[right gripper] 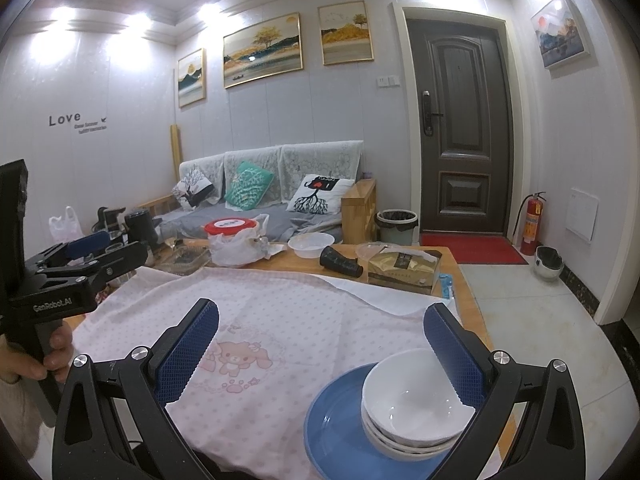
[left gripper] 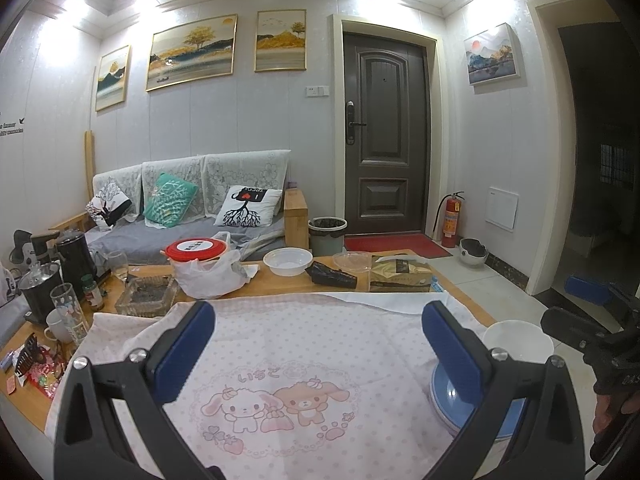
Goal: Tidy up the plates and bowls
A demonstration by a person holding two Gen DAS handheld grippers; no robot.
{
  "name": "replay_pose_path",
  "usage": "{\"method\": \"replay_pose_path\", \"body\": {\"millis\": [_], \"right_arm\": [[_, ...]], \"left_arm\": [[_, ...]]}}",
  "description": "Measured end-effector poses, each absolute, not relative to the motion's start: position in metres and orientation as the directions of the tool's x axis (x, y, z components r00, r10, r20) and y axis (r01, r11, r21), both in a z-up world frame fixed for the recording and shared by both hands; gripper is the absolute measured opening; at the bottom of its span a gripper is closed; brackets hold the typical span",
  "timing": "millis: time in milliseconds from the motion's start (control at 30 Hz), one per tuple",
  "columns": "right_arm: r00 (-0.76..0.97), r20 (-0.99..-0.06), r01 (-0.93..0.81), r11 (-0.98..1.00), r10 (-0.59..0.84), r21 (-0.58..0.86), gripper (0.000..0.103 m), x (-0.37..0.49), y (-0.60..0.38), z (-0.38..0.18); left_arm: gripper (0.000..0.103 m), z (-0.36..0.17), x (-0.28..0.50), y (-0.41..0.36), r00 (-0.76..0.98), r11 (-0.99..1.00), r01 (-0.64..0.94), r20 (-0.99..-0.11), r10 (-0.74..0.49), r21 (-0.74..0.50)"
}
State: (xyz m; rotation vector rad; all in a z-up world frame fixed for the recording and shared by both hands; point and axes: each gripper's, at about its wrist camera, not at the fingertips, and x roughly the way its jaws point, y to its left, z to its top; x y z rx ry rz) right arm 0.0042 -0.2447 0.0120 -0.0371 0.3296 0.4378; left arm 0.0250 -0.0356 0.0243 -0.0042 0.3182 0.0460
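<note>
Where a pink cloth (right gripper: 304,320) covers the table (right gripper: 466,280), a sofa (right gripper: 272,200) stands behind.

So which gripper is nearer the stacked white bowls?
Right. The right gripper hovers just above the stacked white bowls; the left gripper sits off to their left, over the pink cloth.

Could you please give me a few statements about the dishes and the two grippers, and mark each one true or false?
1. The white bowls sit stacked on the blue plate. True.
2. The right gripper is shut on a bowl. False: its jaws are spread and hold nothing.
3. The left gripper is open over the pink cloth. True.
4. The blue plate lies on the floor. False: it lies on the cloth.
</note>
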Motion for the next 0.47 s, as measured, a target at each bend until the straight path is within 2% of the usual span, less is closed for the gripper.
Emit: {"method": "replay_pose_path", "body": {"millis": [467], "right_arm": [[0.851,-0.318,-0.434,0.901,0.419,0.024,0.102,-0.006,-0.227,0.009]], "left_arm": [[0.103,0.023,0.022,-0.027,0.950,0.998,-0.057,-0.309,0.056,0.009]]}}
